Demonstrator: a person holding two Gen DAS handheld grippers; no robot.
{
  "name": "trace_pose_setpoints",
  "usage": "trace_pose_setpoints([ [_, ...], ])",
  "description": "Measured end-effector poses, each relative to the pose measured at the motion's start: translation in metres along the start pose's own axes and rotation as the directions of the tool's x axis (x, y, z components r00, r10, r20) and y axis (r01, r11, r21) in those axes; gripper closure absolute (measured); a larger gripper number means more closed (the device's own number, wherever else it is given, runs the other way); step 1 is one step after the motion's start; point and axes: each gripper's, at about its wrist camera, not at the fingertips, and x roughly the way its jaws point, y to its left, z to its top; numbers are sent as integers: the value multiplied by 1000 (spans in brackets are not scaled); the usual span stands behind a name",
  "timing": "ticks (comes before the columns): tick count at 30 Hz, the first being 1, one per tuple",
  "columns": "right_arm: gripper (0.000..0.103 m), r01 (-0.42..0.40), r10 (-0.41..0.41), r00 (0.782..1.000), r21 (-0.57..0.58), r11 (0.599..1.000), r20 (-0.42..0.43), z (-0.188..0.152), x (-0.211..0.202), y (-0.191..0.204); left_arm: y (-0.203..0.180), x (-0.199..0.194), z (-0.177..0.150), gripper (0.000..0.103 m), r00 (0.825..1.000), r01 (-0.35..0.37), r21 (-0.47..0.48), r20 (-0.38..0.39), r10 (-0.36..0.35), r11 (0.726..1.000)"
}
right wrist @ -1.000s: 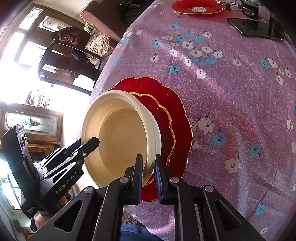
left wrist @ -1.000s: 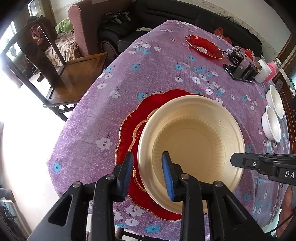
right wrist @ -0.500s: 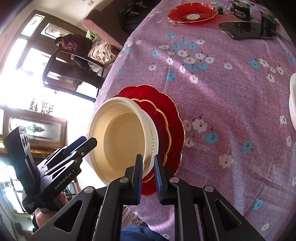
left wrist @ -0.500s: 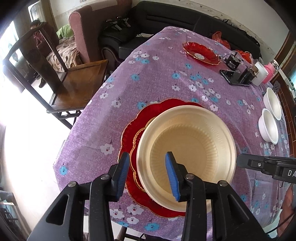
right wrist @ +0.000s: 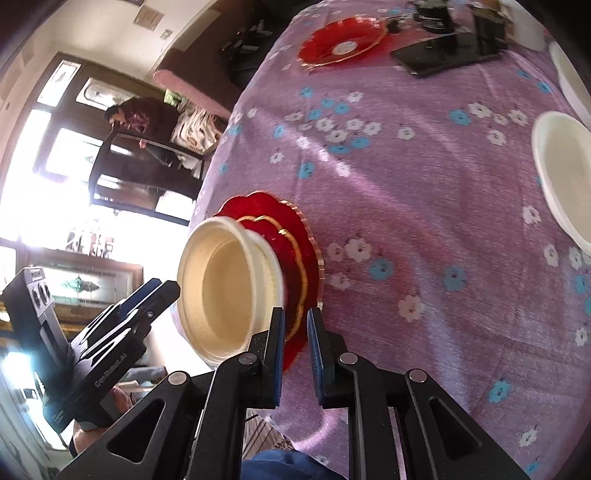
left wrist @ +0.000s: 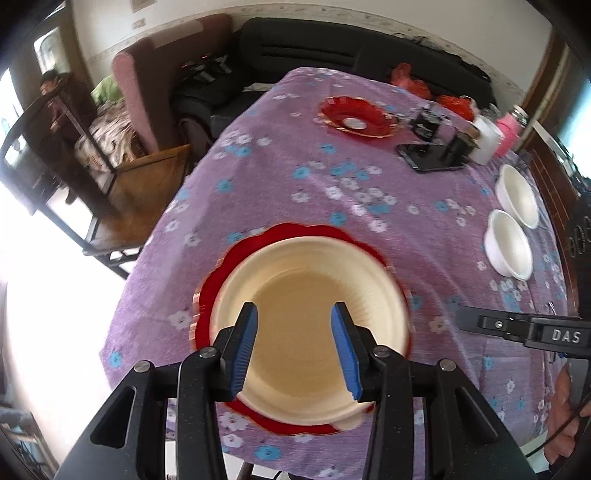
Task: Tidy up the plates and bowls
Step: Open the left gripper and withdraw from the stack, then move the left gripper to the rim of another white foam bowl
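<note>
Bowl: cream bowl (left wrist: 310, 325) empty, stacked on red scalloped plates (right wrist: 295, 240), near table edge
Surface: purple floral tablecloth (left wrist: 332, 192)
Room: wooden chair (left wrist: 110, 184), dark sofa (left wrist: 332, 51) behind table
Other dishes: red plate (left wrist: 354, 118) far side; two white bowls (left wrist: 511, 236) empty, right edge
Left gripper (left wrist: 293, 347): above bowl, jaws opening, gripping nothing
Right gripper (right wrist: 295, 350): narrow gap, nothing clamped

My view: a dark sofa (left wrist: 354, 55) along the white wall (left wrist: 103, 22), a pink armchair (left wrist: 136, 96), a wooden chair (left wrist: 122, 184), and bright windows (right wrist: 55, 162) casting glare.
</note>
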Motion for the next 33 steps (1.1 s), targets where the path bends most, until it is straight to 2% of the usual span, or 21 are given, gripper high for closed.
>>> trace_pose_setpoints([
  [6, 88, 4, -9, 998, 83, 997, 60, -5, -29, -43, -47, 3, 8, 58, 999, 42, 90, -7, -42, 995],
  [11, 88, 14, -35, 992, 168, 986, 121, -12, -58, -89, -96, 9, 13, 58, 996, 91, 184, -31, -86, 979],
  [16, 88, 19, -68, 981, 261, 965, 179, -22, -90, -138, -138, 14, 16, 58, 989, 143, 245, -66, -131, 959],
  [21, 89, 11, -96, 969, 353, 936, 226, -34, -121, -188, -176, 22, 18, 58, 986, 164, 305, -92, -143, 938],
  [26, 89, 43, -156, 957, 411, 910, 245, -42, -145, -227, -213, 34, 28, 58, 980, 189, 349, -119, -157, 918],
  [28, 89, 57, -181, 950, 428, 902, 255, -40, -158, -242, -228, 41, 36, 56, 977, 204, 357, -133, -166, 912],
  [29, 88, 57, -186, 947, 432, 900, 262, -39, -163, -247, -237, 45, 42, 51, 974, 219, 359, -139, -180, 907],
  [30, 86, 65, -199, 943, 438, 896, 267, -35, -169, -253, -245, 47, 48, 46, 971, 230, 361, -140, -192, 904],
  [33, 78, 86, -232, 927, 436, 896, 296, -20, -185, -264, -270, 54, 70, 43, 969, 244, 373, -135, -208, 895],
])
